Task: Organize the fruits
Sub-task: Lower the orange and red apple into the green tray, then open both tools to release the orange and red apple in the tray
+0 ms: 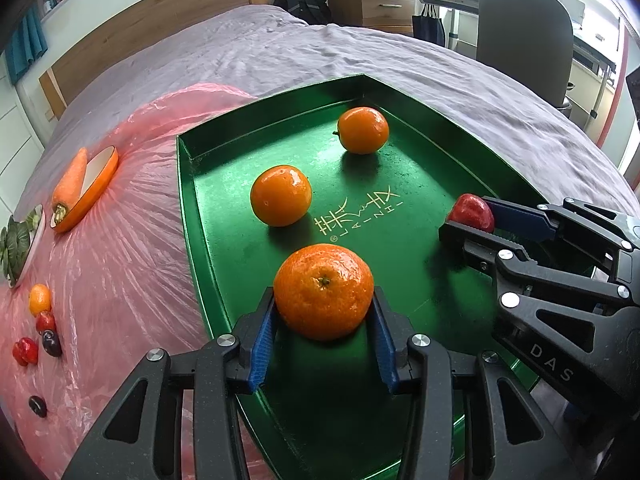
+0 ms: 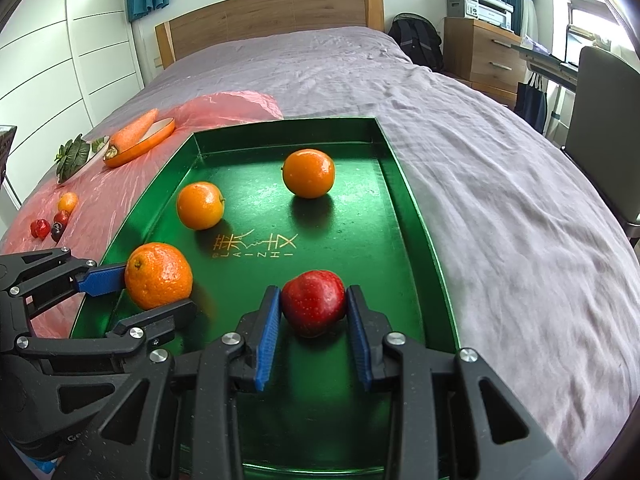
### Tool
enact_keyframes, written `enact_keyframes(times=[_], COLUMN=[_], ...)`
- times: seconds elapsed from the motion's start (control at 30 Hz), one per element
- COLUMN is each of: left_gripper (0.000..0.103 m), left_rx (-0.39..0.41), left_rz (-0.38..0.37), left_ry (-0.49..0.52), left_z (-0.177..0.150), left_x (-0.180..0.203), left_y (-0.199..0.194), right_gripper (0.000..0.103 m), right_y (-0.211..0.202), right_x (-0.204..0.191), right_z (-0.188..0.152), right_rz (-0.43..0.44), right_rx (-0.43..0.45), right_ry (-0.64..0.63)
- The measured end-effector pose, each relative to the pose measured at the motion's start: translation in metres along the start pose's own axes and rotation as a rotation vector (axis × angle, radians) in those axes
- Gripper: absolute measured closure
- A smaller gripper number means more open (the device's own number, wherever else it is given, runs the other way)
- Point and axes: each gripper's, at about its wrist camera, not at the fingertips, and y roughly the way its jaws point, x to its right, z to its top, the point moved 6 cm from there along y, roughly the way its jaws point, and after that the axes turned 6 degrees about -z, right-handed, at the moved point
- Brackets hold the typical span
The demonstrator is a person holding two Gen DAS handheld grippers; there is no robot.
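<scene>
From the left wrist, the left gripper (image 1: 323, 312) pinched a dimpled mandarin (image 1: 323, 291) on the glossy green tray (image 1: 208, 216), and small fruits (image 1: 40, 328) dotted the pink plastic sheet (image 1: 120, 248). From the right wrist, the right gripper (image 2: 313, 308) straddled a smooth red apple (image 2: 313, 307); whether its ribbed blue pads (image 2: 269, 332) pressed on it was unclear.

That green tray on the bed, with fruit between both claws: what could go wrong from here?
1. The green tray lies on soft bedding, so pressing down could tilt it and set the two loose oranges rolling.
2. The right gripper flanks a smooth red apple that might squirt out.
3. The left gripper holds its orange close beside; the two could collide.
</scene>
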Motion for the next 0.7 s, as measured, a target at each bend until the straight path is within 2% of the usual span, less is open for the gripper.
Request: enact_keyframes(times=[0.13, 0.17, 0.23, 0.67, 0.7], left_gripper=[0.063, 0.062, 0.062, 0.061, 0.061], left_rx=[0.004, 0.005, 0.01, 0.019, 0.022], left_rz=[0.011, 0.012, 0.02, 0.028, 0.029], left_ry=[0.007, 0.01, 0.012, -0.001, -0.004], left_z=[0.0, 0.0, 0.001, 0.0, 0.001], left_x=[0.001, 0.001, 0.001, -0.003, -0.003], left_y=[-0.002, -0.003, -0.005, -0.024, -0.026], right_gripper=[0.057, 0.043, 0.033, 0.03, 0.026], right_y=[0.0, -0.001, -0.002, -0.016, -0.018], right_x=[0.0, 0.0, 0.001, 0.0, 0.0], right_z=[0.0, 0.001, 0.001, 0.009, 0.01], right_rz=[-0.001, -0.002, -0.011, -0.008, -0.01], right_rx=[0.004, 0.008, 0.015, 0.056, 0.06], right_ry=[0.0, 0.002, 0.004, 0.011, 0.014])
